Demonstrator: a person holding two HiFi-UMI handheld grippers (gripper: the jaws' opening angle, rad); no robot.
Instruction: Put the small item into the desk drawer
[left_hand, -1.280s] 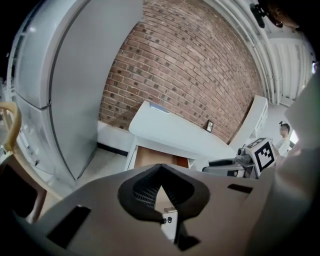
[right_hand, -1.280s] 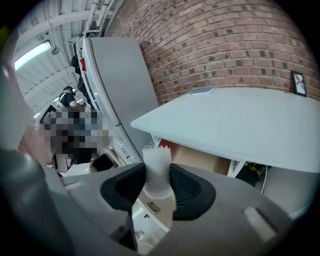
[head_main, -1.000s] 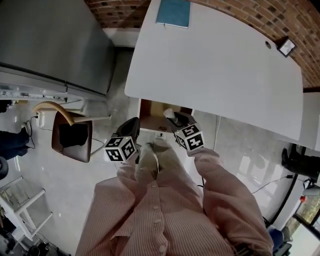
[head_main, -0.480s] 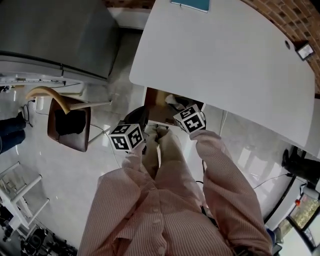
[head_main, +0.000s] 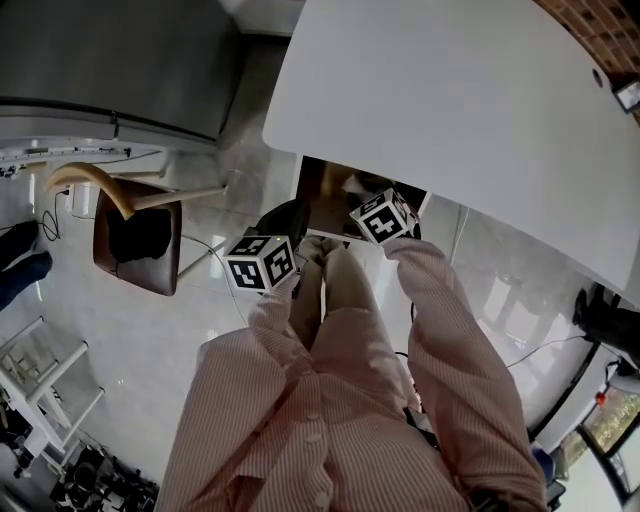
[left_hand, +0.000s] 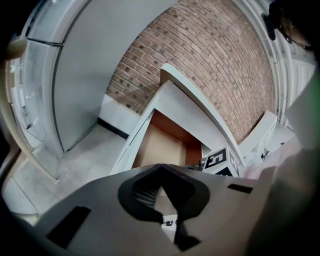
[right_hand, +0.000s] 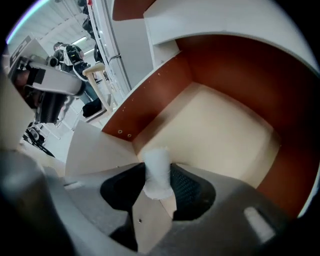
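The desk drawer (head_main: 325, 190) stands pulled out under the white desk top (head_main: 450, 110); its beige floor (right_hand: 215, 135) with red-brown walls fills the right gripper view. My right gripper (right_hand: 157, 176) is shut on the small item (right_hand: 157, 172), a white soft-looking lump, held just over the drawer's near edge. In the head view the right gripper (head_main: 368, 198) sits over the open drawer. My left gripper (left_hand: 160, 169) has its jaws together with nothing between them, and it hangs just left of the drawer front (head_main: 285, 222). The drawer (left_hand: 165, 145) shows ahead of the left gripper.
A wooden chair (head_main: 135, 235) with a dark seat stands left of the drawer on the pale floor. A tall grey cabinet (head_main: 110, 60) is at upper left. A brick wall (left_hand: 210, 55) lies behind the desk. A white rack (head_main: 40, 390) is at lower left.
My right gripper has moved forward with the white item, from the drawer's front edge to over the open drawer. The left gripper stays beside the drawer front. The head view has shifted.
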